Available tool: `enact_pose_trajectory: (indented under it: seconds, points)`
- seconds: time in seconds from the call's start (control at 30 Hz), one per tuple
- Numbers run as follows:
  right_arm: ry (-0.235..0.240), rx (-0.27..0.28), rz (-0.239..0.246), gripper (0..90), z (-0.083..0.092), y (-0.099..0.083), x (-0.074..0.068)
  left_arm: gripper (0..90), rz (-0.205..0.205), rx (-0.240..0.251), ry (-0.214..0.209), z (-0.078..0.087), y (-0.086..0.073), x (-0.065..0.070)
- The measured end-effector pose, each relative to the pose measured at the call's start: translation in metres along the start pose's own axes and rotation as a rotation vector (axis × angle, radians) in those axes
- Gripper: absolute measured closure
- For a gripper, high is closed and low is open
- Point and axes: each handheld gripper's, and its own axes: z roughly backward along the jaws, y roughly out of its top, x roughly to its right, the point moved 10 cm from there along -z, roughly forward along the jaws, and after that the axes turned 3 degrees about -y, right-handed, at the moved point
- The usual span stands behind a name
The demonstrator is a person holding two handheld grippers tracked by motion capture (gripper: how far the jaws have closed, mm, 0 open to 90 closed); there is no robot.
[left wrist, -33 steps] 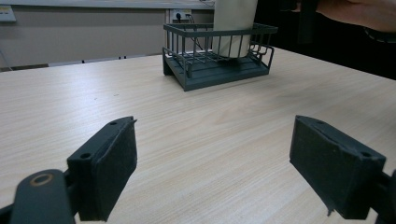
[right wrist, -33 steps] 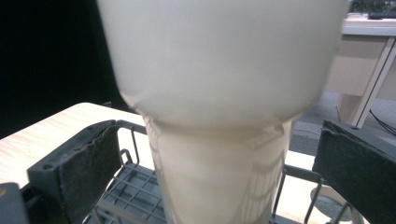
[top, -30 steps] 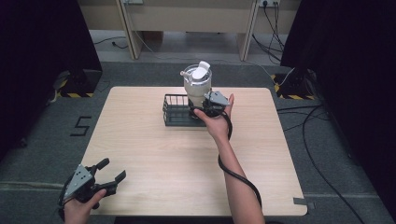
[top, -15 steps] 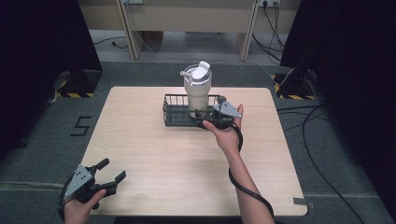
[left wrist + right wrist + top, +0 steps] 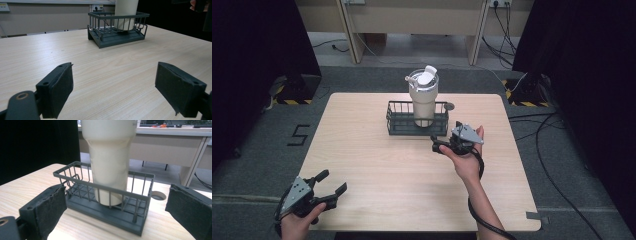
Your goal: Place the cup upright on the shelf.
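Cream tumbler (image 5: 423,102), lidded, upright inside dark wire basket (image 5: 398,126) at counter (image 5: 362,155) rear, basket walls steadying it; right tongs (image 5: 438,146) just beside the basket, empty, jaws apart though lately narrowing; left tongs (image 5: 332,182) parked agape at near corner.

Overhead forward-down view; two low gripper cameras (both facing basket (image 5: 117,28)).
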Motion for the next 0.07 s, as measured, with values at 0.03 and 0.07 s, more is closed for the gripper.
enact_pose_trajectory:
  seconds: [0.03,0.07]
  points:
    - [-0.001,0.001,-0.001,3.7,0.0026,-0.0010,0.0009,14.4,0.000,0.000,0.000,-0.0002,0.0001,0.0000]
    - [-0.002,0.001,-0.005,4.3,0.0048,-0.0017,0.0014,14.4,-0.002,-0.001,0.000,-0.0005,0.0002,-0.0002]
